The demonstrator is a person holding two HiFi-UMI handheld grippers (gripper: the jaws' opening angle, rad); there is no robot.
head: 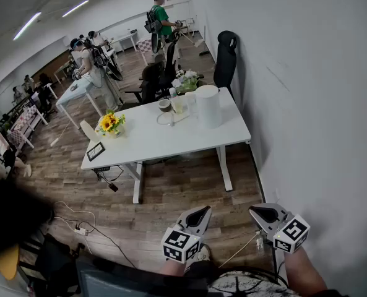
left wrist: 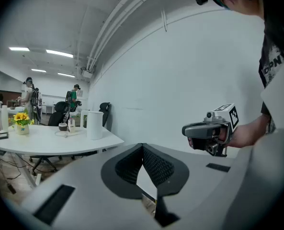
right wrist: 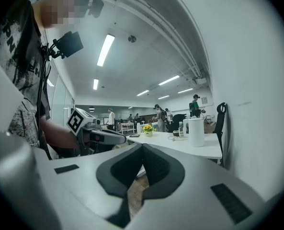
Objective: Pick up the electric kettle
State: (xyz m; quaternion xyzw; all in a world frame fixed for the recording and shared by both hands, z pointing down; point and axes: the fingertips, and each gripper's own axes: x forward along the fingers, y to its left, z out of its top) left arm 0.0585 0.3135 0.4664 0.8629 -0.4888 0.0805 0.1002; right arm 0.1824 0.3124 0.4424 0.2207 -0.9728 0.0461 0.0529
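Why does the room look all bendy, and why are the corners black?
Head view: the wide lens bows the wall outward; the table and kettle look sharp. Left gripper view: a black ring frames the picture, and the ceiling pipes curve. Right gripper view: same ring; the ceiling light glares white.

This is a large open office room. A white desk (head: 147, 142) on metal legs stands against a plain white wall (head: 307, 73), with a black office chair (head: 225, 57) behind it. More white desks (head: 72, 95) stand further in the room, where several people (head: 161, 18) are busy. Long strip lights (head: 27, 25) run across the ceiling. The floor (head: 171, 197) has wood-look boards, and a power strip (head: 81, 231) with cables lies on it.
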